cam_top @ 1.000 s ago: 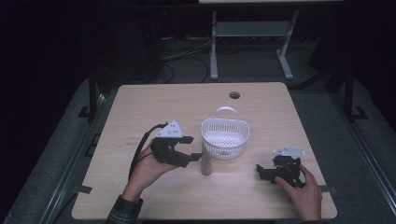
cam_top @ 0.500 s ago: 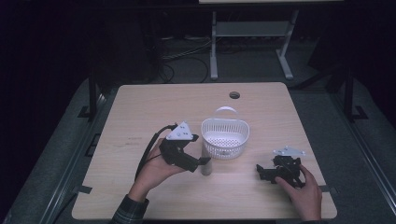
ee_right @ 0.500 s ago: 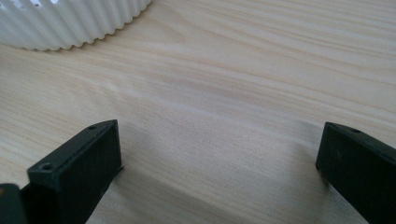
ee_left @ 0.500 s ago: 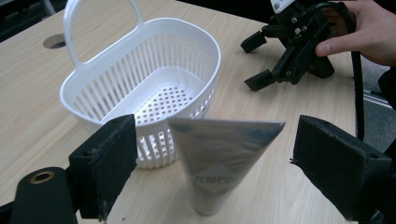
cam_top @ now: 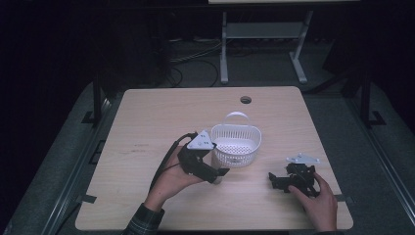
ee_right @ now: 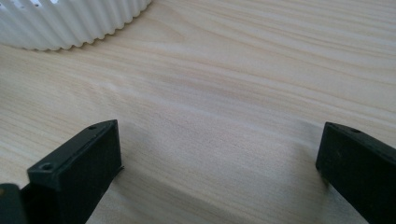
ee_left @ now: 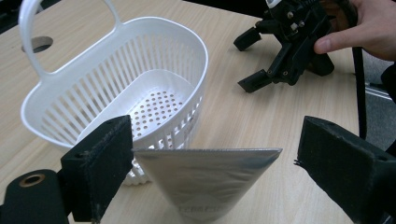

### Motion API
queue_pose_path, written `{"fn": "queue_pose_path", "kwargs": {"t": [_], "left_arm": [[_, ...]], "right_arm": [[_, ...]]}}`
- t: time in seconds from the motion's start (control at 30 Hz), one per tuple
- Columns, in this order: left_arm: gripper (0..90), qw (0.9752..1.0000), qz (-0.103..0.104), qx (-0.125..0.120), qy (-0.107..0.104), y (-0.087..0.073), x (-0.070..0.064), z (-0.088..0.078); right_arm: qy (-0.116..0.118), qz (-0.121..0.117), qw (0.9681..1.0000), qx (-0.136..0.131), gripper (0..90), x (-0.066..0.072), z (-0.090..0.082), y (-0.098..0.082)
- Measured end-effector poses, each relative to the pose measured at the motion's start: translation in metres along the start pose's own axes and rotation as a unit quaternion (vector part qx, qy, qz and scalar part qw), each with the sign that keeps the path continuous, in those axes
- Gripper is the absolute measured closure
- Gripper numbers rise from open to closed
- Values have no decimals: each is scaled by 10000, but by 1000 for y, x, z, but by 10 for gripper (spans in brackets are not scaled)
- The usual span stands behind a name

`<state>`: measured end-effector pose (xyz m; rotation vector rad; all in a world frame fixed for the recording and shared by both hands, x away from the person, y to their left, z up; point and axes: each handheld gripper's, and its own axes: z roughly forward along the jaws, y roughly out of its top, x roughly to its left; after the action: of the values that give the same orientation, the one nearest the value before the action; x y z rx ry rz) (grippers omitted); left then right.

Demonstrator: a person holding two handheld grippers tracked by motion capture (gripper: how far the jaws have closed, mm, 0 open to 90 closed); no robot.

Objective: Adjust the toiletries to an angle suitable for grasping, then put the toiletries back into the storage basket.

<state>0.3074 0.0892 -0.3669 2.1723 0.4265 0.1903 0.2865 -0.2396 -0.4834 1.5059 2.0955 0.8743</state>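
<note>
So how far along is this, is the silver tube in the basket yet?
Not yet. The white basket sits with nothing in it. The silver tube stands on the table beside it, between the jaws of the left tool, which have just been opening; one pad touches its edge, the other stands clear. The right tool rests open. Gripping and placing the tube probably remain.

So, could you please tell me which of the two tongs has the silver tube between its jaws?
The left tongs: the silver tube stands between its open jaws beside the white basket. The right tongs rests on bare table, jaws open.
</note>
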Motion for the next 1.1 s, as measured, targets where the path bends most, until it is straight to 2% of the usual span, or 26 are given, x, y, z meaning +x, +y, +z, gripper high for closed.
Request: {"fn": "queue_pose_path", "kwargs": {"t": [0.3,0.73,1.1], "left_arm": [[106,9999,39,115,52,0,-2,9],[222,9998,36,138,146,-1,1,8],[285,9998,17,121,178,-2,3,7]], "right_arm": [[0,5,10000,-1,0,0,0,0],[-1,5,10000,0,0,0,0,0],[-1,6,10000,2,0,0,0,0]]}}
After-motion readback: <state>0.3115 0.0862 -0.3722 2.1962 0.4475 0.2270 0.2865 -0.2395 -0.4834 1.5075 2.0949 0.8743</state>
